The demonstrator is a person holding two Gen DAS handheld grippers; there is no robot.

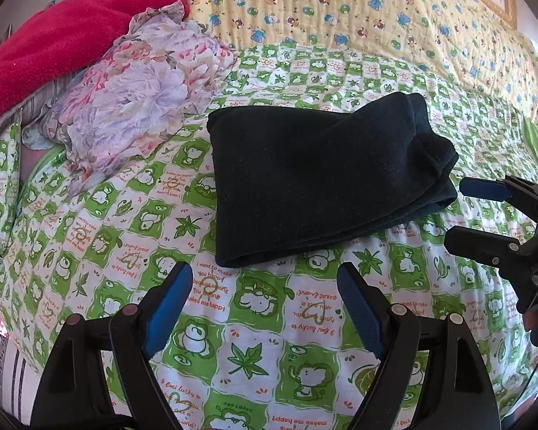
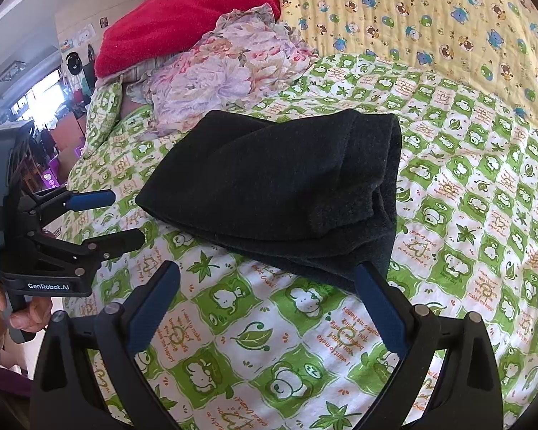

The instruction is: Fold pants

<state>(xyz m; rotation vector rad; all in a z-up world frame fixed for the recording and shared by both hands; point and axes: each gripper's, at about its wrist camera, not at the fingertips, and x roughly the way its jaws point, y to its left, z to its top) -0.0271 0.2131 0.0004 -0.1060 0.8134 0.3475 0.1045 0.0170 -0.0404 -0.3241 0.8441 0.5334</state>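
Observation:
The black pants [image 1: 319, 179] lie folded into a thick rectangle on the green-and-white patterned bedspread [image 1: 254, 340]. In the right wrist view the pants [image 2: 279, 186] lie just ahead of the fingers. My left gripper [image 1: 265, 272] is open and empty, just short of the near edge of the pants; it also shows at the left of the right wrist view [image 2: 125, 216]. My right gripper [image 2: 269, 272] is open and empty, its right fingertip next to the pants' near corner; it shows at the right edge of the left wrist view [image 1: 455, 211].
A floral cloth [image 1: 140, 107] and a red towel [image 1: 64, 39] are piled at the back left of the bed. A yellow animal-print quilt [image 1: 358, 10] lies along the back. The bed's left edge [image 2: 79, 165] drops to the room beyond.

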